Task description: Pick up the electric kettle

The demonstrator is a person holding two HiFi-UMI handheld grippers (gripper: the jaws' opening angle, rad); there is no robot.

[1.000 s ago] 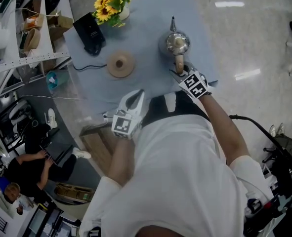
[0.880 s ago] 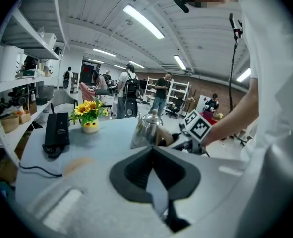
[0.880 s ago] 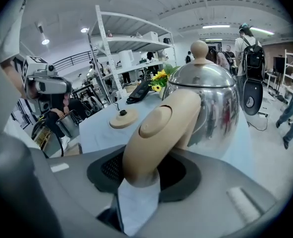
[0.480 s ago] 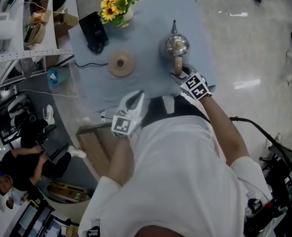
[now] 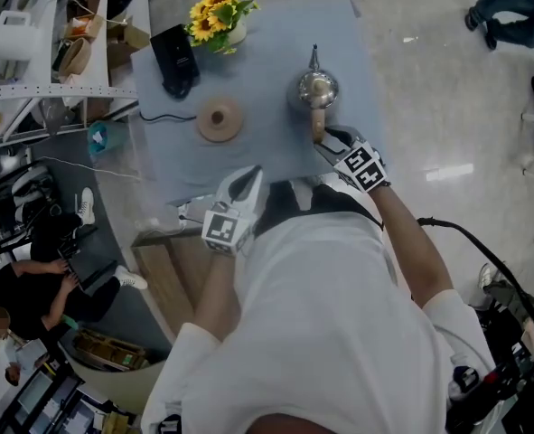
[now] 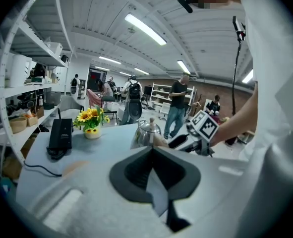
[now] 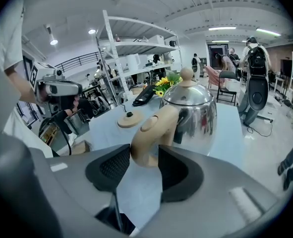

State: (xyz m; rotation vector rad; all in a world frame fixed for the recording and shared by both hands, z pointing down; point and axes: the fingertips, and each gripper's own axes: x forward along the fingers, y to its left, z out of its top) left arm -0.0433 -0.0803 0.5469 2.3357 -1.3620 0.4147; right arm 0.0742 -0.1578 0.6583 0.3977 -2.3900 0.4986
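1. The head view gives us the layout. The electric kettle [image 5: 317, 89] stands on the blue-grey tabletop [image 5: 267, 43], its spout toward 12 o'clock and its tan handle [image 5: 318, 123] toward 6 o'clock. The right gripper [image 5: 328, 139] sits at the handle's end, at the kettle's 6 o'clock.
2. Only the right gripper view shows us those jaws. They stand apart and have just been opening. The handle's lower end lies between the two dark pads, close to both, and we cannot tell whether either pad touches it.
3. Only the left gripper view shows us that the left gripper [image 6: 152, 155] is closed tip to tip, with nothing between its jaws. From there the kettle stands ahead at 12 o'clock, well apart.
4. In the head view the left gripper hovers at the kettle's 7 o'clock, over the tabletop's near edge.
5. The head view also shows a round wooden disc [image 5: 220, 118] at the kettle's 9 o'clock. A black device [image 5: 174, 57] with a cord lies at the disc's 11 o'clock, and the sunflowers [image 5: 217, 7] are at the kettle's 10 o'clock.
6. The print we can make out is the black-and-white square markers on each gripper's cube [image 5: 361, 168].
7. The gripper views show us shelving [image 7: 136, 48] and people standing in the room beyond.
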